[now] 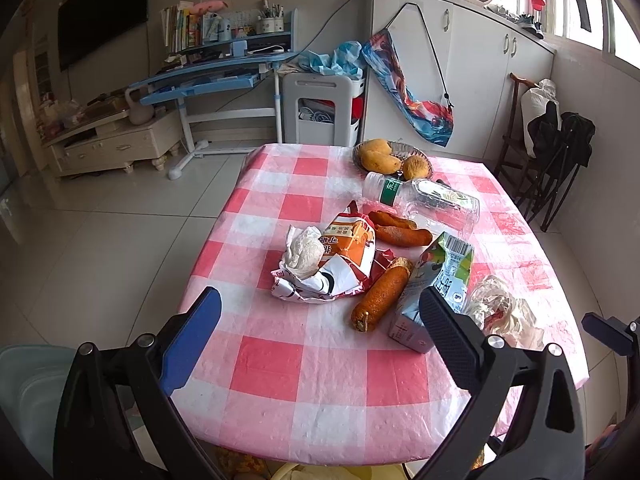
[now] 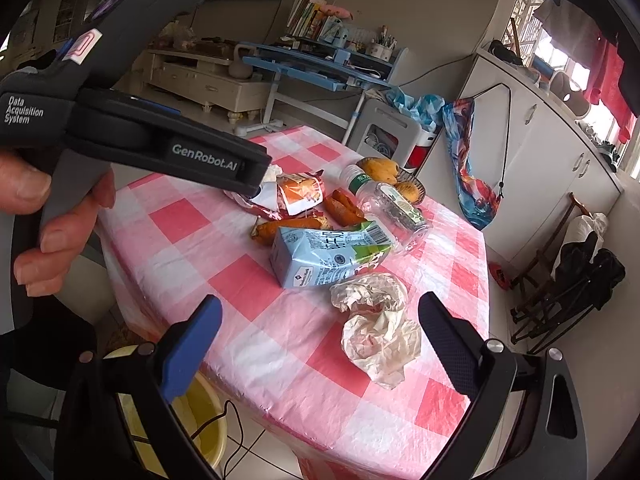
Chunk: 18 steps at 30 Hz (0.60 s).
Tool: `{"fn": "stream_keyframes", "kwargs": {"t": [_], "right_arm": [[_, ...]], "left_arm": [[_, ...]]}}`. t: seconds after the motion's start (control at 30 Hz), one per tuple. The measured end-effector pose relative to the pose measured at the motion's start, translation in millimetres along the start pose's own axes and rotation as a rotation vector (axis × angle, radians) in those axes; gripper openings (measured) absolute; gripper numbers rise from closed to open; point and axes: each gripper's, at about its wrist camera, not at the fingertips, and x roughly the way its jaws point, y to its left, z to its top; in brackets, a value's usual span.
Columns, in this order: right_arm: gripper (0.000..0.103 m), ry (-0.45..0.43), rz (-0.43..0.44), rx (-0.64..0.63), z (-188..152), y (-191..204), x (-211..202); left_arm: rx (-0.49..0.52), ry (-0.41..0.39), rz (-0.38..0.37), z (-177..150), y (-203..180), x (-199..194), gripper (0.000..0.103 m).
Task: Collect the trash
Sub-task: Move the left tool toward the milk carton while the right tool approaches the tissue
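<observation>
A: Where's the trash?
B: All on the table (image 1: 320, 380). Take the milk carton (image 2: 320, 256) as the marker: it lies on its side mid-table. A crumpled white wrapper (image 2: 376, 320) sits just nearer the right gripper (image 2: 320, 344) than the carton.
A: And beyond the carton?
B: An orange peel (image 2: 296, 226) touches its far edge, with two more peels (image 2: 344, 208) past that. An empty clear bottle (image 2: 384, 200) lies on its side just behind the carton, and a snack bag (image 1: 344, 256) holding a tissue wad (image 1: 304, 252) lies to its left.
A: The fruit?
B: In a dish (image 1: 416, 152) beyond the bottle; mangoes, possibly, the view is too small.
A: The grippers?
B: The right one gapes wide above the wrapper, holding nothing. The left gripper (image 1: 320, 332) is spread wide too, empty, its right finger in front of the carton's near end. A hand (image 2: 48, 236) grips the left tool's handle. A yellow bin (image 2: 200, 420) stands below the table edge.
</observation>
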Motion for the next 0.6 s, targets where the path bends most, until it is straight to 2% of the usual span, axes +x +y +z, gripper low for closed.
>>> {"fn": "stream_keyframes", "kwargs": {"t": [0.6], "right_arm": [[0.094, 0.031, 0.026, 0.023, -6, -3, 18]], "left_arm": [[0.011, 0.022, -0.004, -1, -6, 14, 0.096]]}}
